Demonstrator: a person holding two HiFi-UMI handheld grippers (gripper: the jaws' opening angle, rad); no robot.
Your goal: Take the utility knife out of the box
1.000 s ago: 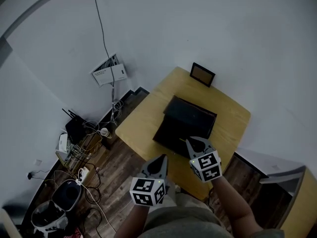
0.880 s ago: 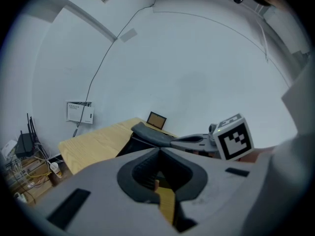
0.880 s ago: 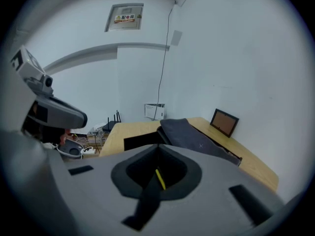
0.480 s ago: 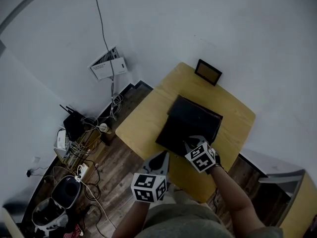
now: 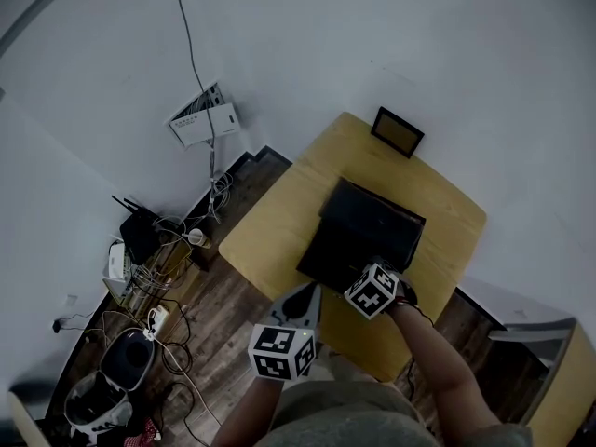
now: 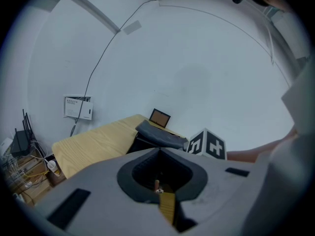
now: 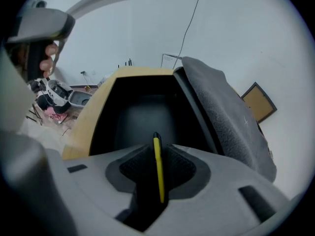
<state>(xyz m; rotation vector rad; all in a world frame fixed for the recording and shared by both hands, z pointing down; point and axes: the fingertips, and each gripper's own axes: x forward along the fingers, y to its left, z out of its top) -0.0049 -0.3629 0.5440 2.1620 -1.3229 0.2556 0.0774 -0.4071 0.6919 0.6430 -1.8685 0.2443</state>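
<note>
The light wooden worktop (image 5: 270,226) stands against a white wall (image 5: 372,45), above a dark plank floor (image 5: 214,315) littered with cables (image 5: 172,240). On it sits an open black box (image 5: 368,226), with a small framed panel (image 5: 398,131) behind it. The right tool (image 7: 156,146) points into the box, jaws opening, with the yellow utility knife (image 7: 157,168) in the gap, clear of both pads. The left tool (image 6: 158,150) is pressed together and empty.

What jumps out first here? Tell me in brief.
The open black box on the yellow wooden table dominates. The right tool hangs over it, jaws opening, with the yellow utility knife between them.
</note>
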